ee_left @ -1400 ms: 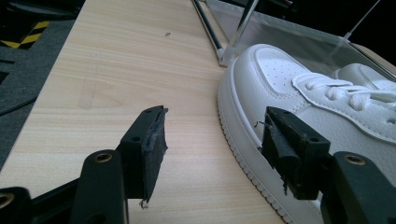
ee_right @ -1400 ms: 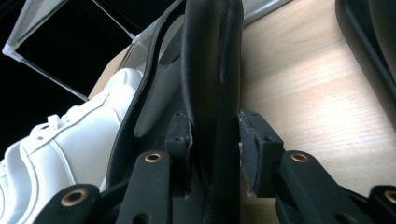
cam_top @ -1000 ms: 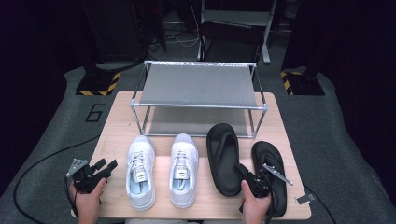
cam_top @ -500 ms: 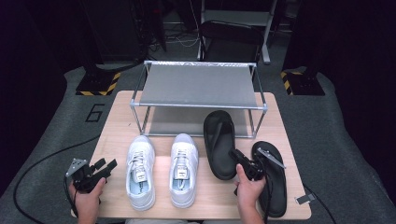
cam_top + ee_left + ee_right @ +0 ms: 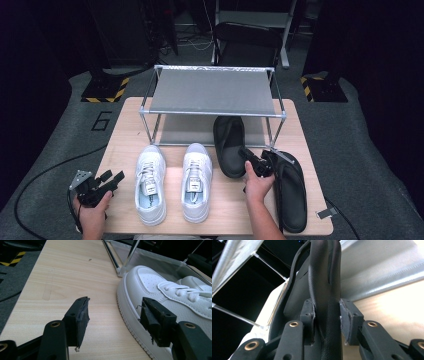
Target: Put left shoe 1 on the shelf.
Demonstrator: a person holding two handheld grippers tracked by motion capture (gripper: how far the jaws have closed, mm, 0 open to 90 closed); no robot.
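Observation:
My right gripper (image 5: 248, 156) is shut on the right rim of a black slipper (image 5: 229, 142), whose toe end lies under the metal rack (image 5: 212, 92). In the right gripper view both pads pinch the slipper's rim (image 5: 324, 277) at the gripper (image 5: 327, 312). The second black slipper (image 5: 292, 192) lies flat on the table to the right. Two white sneakers (image 5: 150, 185) (image 5: 196, 181) stand side by side. My left gripper (image 5: 112, 177) rests open near the table's front left corner. Seen in the left gripper view, the gripper (image 5: 113, 315) has bare wood between its jaws, with the sneaker (image 5: 155, 287) beside its right jaw.
The wooden table (image 5: 125, 125) stands on grey floor. The rack has a grey mesh top shelf and a lower level behind the shoes. A cable (image 5: 45, 172) trails off the left side. A small tag (image 5: 325, 213) lies at the front right corner.
My right gripper has carried the black slipper away from the front edge toward the rack, so its toe now lies under the shelf. The left gripper has stayed in place.

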